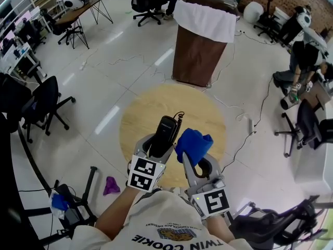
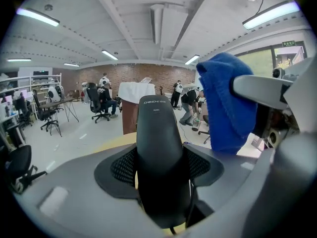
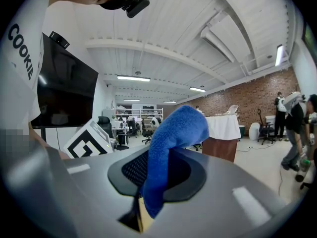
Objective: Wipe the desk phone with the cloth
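The desk phone's black handset is clamped upright between the jaws of the left gripper, over the round table. The blue cloth is pinched in the right gripper, just beside the handset. The handset is judged rigid, smooth and light, best gripped across its narrow sides. Its coiled cord, only partly visible, may tug. The cloth is soft and easily bunched.
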A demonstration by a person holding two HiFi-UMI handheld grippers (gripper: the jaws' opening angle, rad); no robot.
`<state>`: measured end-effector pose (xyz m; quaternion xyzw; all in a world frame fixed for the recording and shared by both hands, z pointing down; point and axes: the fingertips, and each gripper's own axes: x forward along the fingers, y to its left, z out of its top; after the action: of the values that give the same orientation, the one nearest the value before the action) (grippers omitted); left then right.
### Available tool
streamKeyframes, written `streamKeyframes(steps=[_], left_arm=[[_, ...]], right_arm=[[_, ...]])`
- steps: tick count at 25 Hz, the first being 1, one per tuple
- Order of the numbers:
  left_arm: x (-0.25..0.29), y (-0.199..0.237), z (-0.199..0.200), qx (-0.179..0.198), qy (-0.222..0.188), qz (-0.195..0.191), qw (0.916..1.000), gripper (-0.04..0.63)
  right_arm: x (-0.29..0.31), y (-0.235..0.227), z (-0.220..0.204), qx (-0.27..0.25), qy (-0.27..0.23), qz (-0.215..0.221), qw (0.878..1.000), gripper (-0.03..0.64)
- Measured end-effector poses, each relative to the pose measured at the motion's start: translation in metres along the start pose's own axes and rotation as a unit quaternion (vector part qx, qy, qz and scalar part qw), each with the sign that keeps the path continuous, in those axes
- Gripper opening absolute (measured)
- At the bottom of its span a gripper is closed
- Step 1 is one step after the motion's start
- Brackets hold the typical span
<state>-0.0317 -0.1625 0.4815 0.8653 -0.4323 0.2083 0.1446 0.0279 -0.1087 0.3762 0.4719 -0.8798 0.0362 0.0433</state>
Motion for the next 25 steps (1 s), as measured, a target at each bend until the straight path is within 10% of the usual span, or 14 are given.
streamKeyframes(steps=[13,25], left_arm=[[-0.013,-0.017,0.025,0.033,-0.035,-0.002,0.9989,0.264],[-0.023,-0.029,0.038,0.071,-0.054,0.004,0.9960,0.264]], right_arm=[[0.013,0.034,0.074,-0.007,-0.073,0.094,0.993,0.058],[0.041,0.070,0.046,-0.018,-0.010,0.187,0.982,0.058]])
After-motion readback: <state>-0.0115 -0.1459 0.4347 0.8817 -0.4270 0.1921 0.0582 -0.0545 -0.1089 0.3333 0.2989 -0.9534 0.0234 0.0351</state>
